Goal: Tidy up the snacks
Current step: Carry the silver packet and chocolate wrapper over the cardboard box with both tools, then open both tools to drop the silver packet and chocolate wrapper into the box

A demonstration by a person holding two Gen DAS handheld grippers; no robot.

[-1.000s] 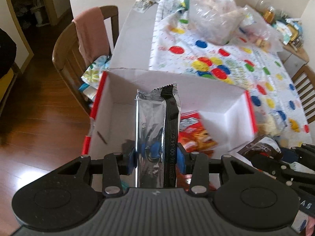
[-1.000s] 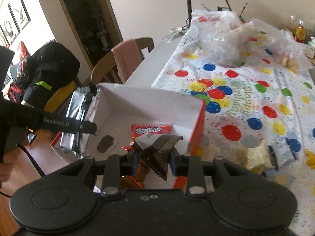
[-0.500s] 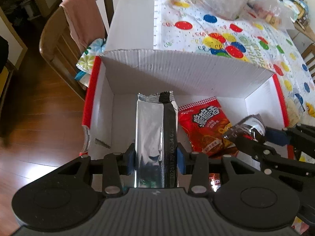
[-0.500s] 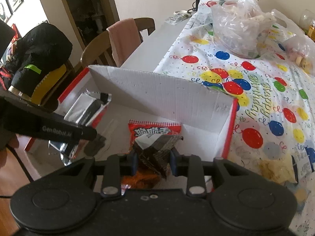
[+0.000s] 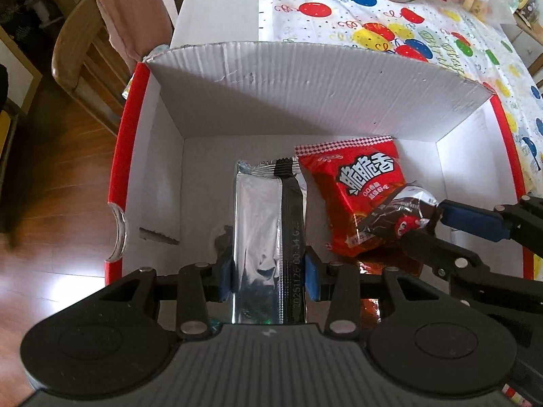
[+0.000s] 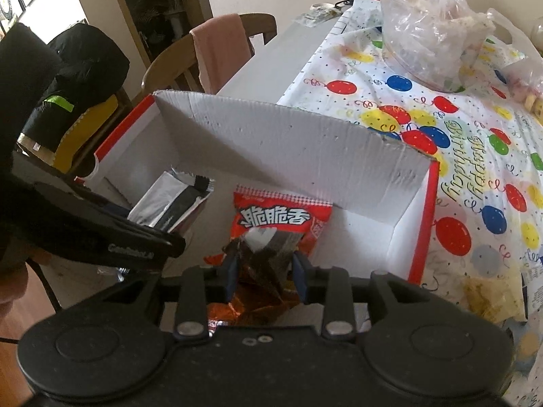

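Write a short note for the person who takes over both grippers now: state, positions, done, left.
Left gripper: shut on the silver packet, held over the box interior.
Right gripper: shut on the dark packet, also above the box, over the red bag.
Done: the red bag lies in the box.
Left: release both packets into the box. More snacks seem to wait on the table by its right side.

bright daylight, glare on silver packet (image 5: 258, 234), fisheye-bent edges, slight blur
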